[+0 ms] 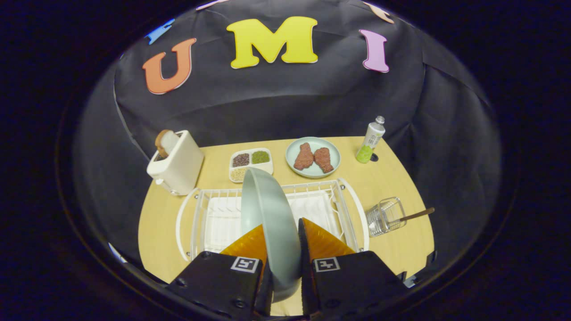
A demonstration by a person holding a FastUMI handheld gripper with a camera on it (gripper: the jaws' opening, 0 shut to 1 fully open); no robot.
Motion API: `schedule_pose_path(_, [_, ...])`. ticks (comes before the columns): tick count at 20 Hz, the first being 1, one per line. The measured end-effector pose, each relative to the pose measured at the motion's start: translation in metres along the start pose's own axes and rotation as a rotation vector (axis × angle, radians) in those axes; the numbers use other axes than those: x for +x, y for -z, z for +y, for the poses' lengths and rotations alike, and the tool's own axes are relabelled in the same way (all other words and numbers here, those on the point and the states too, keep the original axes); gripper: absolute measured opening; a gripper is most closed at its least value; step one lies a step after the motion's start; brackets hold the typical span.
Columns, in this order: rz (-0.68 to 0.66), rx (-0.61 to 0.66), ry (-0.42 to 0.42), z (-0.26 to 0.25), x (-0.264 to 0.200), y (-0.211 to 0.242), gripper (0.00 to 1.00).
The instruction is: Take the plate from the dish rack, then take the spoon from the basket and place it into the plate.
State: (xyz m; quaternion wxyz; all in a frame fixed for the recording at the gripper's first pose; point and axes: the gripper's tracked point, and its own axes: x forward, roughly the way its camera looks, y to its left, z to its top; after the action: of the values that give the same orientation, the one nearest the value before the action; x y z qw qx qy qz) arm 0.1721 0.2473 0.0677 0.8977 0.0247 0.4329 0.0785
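While the tongs (282,249) were clamped on the plate (272,223), one finger to each face, the plate stood on edge between them, over the white wire rack (352,209) on the tabletop (392,178). It looked stiff and smooth, probably glazed or melamine (which of the two could not be told), so it would likely slide in a pinch that slackened, and would chip or crack if dropped. The hold was low on the rim, leaving most of the disc standing out ahead of the fingers; that much overhang would tend to lever the plate round, and a grip deeper past the rim seemed the safer choice. Whether its lower edge was touching the rack could not be told.

To the right of the rack, just beside it, stood a clear basket (385,216) with the spoon (417,215) leaning out, handle pointing away from the rack. Beyond the rack sat a divided dish (250,164) of beans, a second plate (313,157) carrying two reddish pieces of food, and a bottle (370,140). A toaster (176,168) with a slice in it stood at the rack's far left corner. The rack's wires and raised rim were the nearest things the plate could catch on.
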Motion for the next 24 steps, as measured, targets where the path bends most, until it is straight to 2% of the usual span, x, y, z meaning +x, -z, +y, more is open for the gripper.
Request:
schedule_pose_path(5, [0.021,0.047,-0.182,-0.014,-0.016,0.067,0.31])
schedule_pose_path(9, [0.036,0.079,-0.242,-0.043,-0.019,0.123,0.31])
schedule_pose_path(14, [0.076,0.239,-0.385,-0.057,0.003,0.180,0.31])
schedule_pose_path(19, [0.189,0.333,-0.465,-0.063,0.038,0.240,0.31])
schedule_pose_path(24, [0.201,0.373,-0.484,-0.078,0.062,0.249,0.31])
